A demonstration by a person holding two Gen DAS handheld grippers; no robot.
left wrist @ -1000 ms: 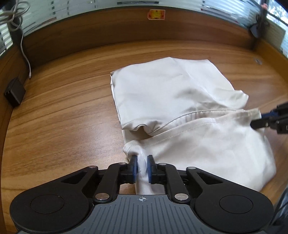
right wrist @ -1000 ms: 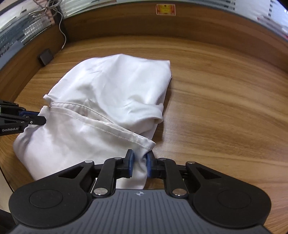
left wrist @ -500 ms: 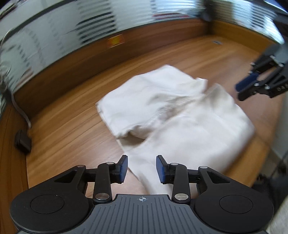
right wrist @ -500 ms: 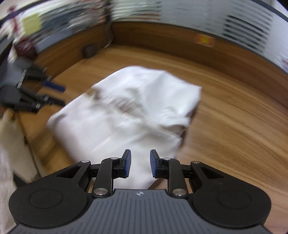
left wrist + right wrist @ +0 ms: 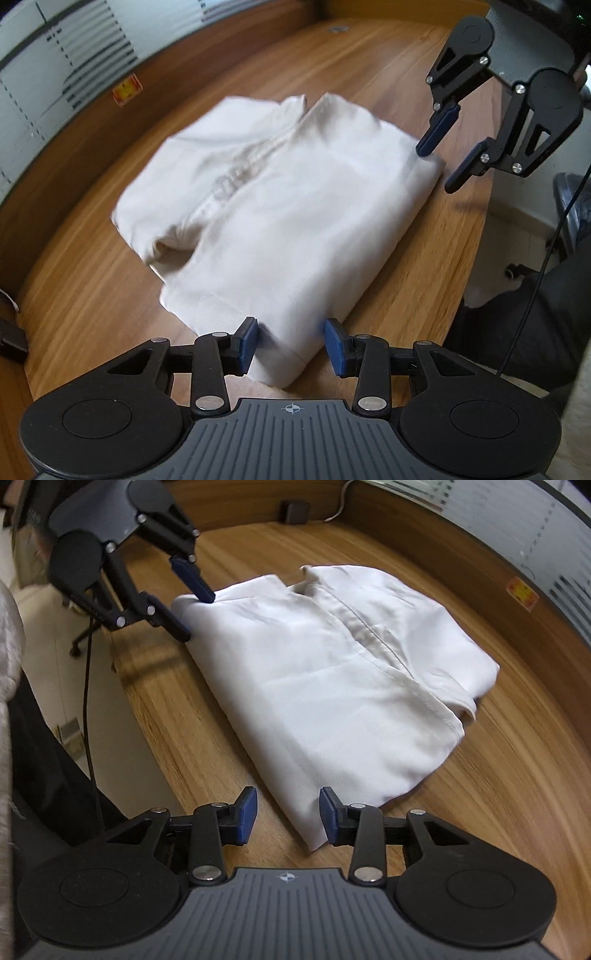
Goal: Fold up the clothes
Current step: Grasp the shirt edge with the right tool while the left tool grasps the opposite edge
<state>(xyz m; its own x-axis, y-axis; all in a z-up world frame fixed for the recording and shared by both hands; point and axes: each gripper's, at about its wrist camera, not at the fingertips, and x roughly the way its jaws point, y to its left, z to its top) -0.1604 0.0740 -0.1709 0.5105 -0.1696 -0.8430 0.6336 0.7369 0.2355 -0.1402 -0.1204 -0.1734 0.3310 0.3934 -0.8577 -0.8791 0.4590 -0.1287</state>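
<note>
- Both grippers, left gripper (image 5: pixel 291 345) and right gripper (image 5: pixel 288 819), have released the hem; fingers are now standing spread, empty.
- Folded white garment (image 5: pixel 280 206) is lying on the wooden table (image 5: pixel 92 280), its corners between each pair of fingers; black adapter (image 5: pixel 294 506) sitting well apart.

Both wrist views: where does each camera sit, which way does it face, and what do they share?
Left wrist: on the left gripper, jaws open at one corner of the white garment; faces along it to the right gripper.
Right wrist: on the right gripper, open at the opposite corner; faces the left gripper; a dark sleeve shows.
Shared: garment, wooden table, each other's gripper.
</note>
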